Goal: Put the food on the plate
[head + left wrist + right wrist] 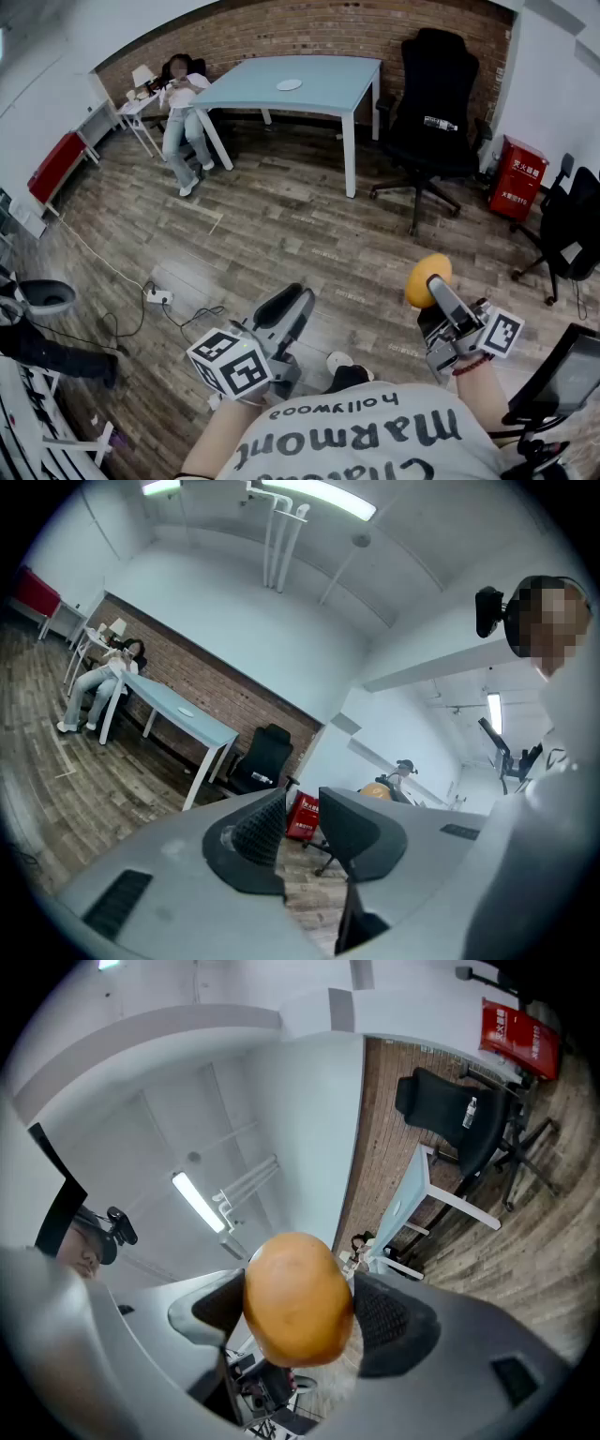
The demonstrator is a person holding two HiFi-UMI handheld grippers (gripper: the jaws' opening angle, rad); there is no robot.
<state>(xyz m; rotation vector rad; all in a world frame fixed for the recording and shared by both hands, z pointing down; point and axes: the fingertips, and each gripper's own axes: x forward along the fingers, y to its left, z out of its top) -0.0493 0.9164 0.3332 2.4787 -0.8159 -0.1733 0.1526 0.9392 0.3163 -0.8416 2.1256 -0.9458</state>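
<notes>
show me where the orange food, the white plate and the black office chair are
orange food point(295, 1297): right gripper view, middle of its rounded front
white plate point(289, 84): head view, its centre
black office chair point(433, 84): head view, its backrest

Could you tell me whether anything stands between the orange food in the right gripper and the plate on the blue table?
Nothing visible does: bare wooden floor lies between the orange food and the plate; the black office chair stands off to the right.
</notes>
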